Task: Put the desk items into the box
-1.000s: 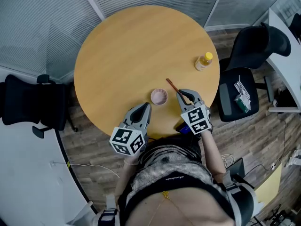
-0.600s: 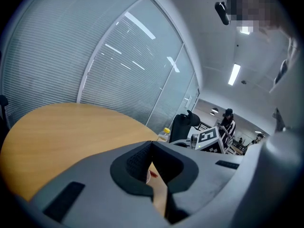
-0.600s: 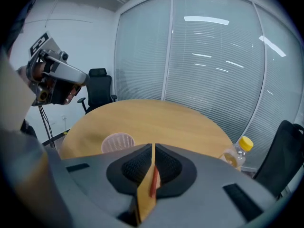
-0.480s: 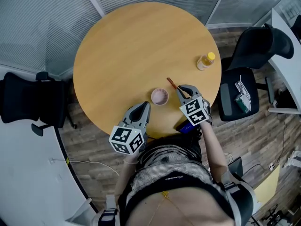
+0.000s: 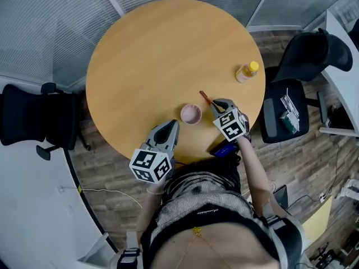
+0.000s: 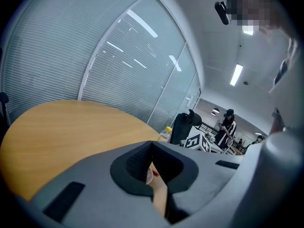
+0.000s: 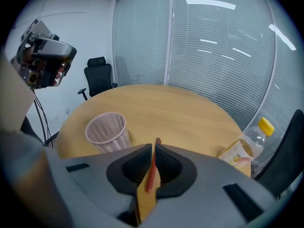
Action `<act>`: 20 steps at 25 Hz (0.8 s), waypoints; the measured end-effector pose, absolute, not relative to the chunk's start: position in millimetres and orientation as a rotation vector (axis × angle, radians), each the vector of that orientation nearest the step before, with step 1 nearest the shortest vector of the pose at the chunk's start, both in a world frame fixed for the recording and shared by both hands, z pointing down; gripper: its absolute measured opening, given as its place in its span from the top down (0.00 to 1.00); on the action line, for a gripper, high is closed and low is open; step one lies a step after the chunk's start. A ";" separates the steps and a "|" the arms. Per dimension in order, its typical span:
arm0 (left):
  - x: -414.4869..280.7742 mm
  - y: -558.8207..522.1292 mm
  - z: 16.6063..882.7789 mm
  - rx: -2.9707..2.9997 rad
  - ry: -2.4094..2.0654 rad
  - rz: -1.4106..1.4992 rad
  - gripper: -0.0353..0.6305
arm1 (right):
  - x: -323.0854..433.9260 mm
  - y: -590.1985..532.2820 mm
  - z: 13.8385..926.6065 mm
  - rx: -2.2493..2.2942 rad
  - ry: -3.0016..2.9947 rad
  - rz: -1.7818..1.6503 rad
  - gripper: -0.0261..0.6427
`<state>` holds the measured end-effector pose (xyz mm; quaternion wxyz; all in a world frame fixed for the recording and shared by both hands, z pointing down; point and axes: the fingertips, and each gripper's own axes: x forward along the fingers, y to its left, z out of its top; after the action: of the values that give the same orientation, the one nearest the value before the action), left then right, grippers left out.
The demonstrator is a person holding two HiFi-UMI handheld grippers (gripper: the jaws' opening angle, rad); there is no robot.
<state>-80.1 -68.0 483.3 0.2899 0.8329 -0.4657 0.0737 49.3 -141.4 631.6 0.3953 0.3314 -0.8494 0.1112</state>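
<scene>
Red-brown and thin, the pen (image 7: 152, 167) is now pinched between the jaws of the right gripper (image 5: 215, 104). The gripper has been advanced along it in the last second, so less pen shows beyond the tips. It is held low over the table (image 5: 146, 66), just right of the pink mesh cup (image 5: 190, 115). The grasp is judged made and a lift due. The left gripper (image 5: 172, 127) is pressed together, empty.
</scene>
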 end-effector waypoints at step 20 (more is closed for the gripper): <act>-80.0 -69.9 490.2 2.206 -1.218 0.217 0.92 | 53.7 -143.1 695.1 0.683 -2.056 0.403 0.88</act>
<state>-80.0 -69.9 490.2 0.3015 0.8316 -0.4591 0.0820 53.7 -143.1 695.1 0.4518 0.2764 -0.8324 0.1633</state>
